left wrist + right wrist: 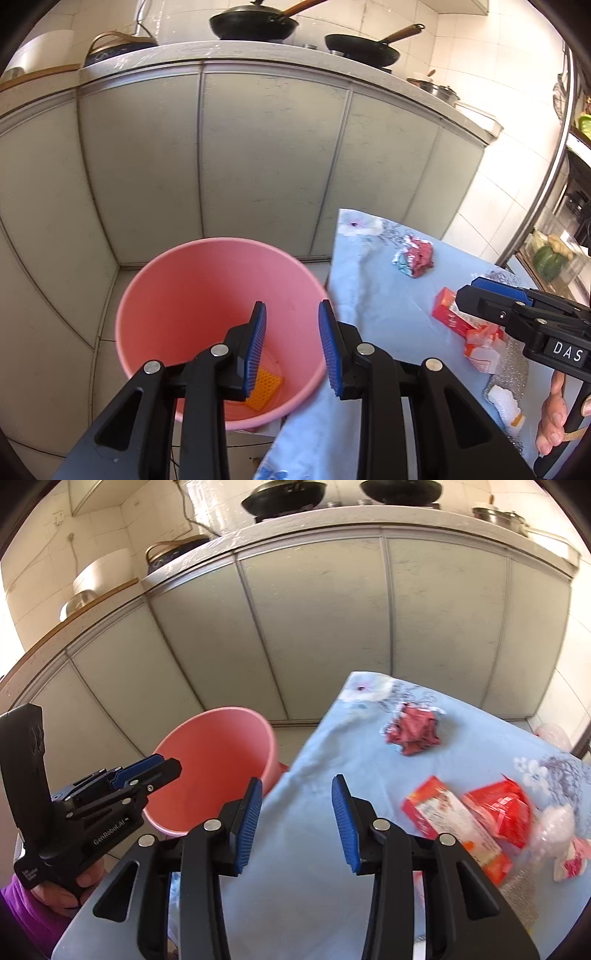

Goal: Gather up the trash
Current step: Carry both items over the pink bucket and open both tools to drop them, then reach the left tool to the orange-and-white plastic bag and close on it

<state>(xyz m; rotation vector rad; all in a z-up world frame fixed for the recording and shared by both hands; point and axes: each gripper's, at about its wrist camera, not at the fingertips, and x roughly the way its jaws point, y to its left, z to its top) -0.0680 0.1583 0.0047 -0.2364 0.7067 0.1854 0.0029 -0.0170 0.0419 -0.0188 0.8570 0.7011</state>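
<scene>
We hold the left gripper directly above the pink bucket, its blue-padded jaws apart and empty, touching nothing. The right gripper hangs over the blue floral cloth that covers the surface, just right of the bucket; its jaws are likewise apart with nothing between them.

On the side of the right gripper, seen from the left wrist view, we read the white letters "DAS". On the body of the left gripper, seen from the right wrist view, we read "GenRobot.AI"; a smaller label lower on its handle is too small to make out.

Inside the bucket lies one orange gridded piece on the bottom, near the wall closest to us. The bucket stands on the tiled floor, touching or just beside the edge of the cloth.

The rest of the trash lies on the cloth, to the right of the bucket: a crumpled red wrapper farthest from us, a red carton nearer, with printing too blurred to read, a red plastic bag just beyond the carton, and a clear crinkled wrapper beside that bag.
</scene>
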